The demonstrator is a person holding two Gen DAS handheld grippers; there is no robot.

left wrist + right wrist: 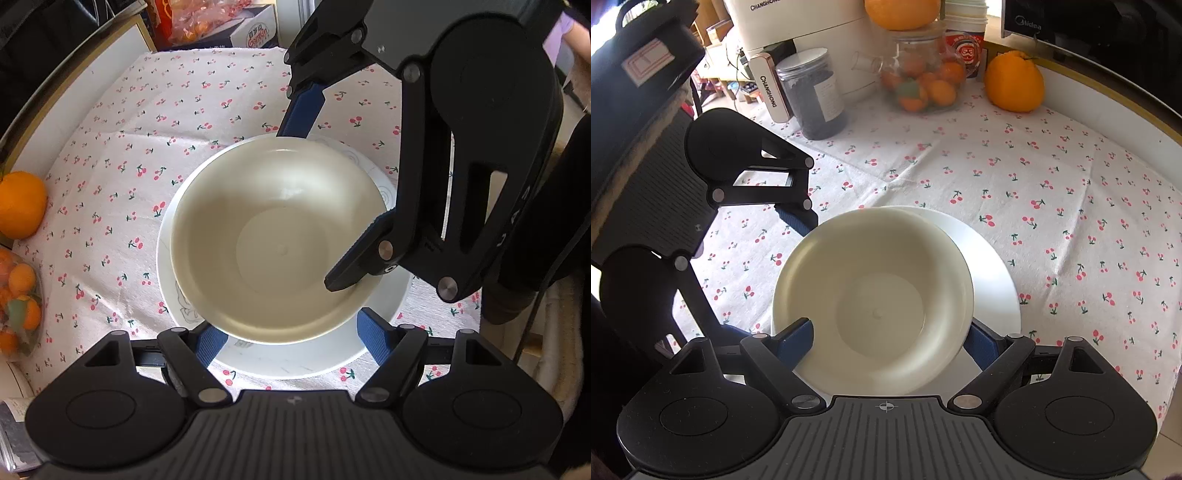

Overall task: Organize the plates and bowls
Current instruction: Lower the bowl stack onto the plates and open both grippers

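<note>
The cream bowl (280,240) sits on the white plate (295,363) in the middle of the cherry-print cloth (147,147) that covers the worktop; it lies off-centre on the plate, so a crescent of plate shows on one side; whether it rests flat or is slightly tipped I cannot tell.

Both tools crowd this one bowl. The left gripper (291,343) has its fingers spread wide, one on each side of the bowl's near edge, close to it but clamping nothing. The right gripper (888,343) comes in from the bowl's other side, also spread; one of its fingers (798,338) reaches over the rim into the bowl, and the other lies outside the wall, partly hidden behind it; it is not pinched shut on anything.

What matters for the next move is that straddle: the right fingers already have the bowl's wall between them, so a squeeze there looks the shorter route to a hold; the left would have to span the whole bowl, or drop to the plate rim. I would guess the bowl comes off the plate next, and the plate may slide if the lift drags.
</note>
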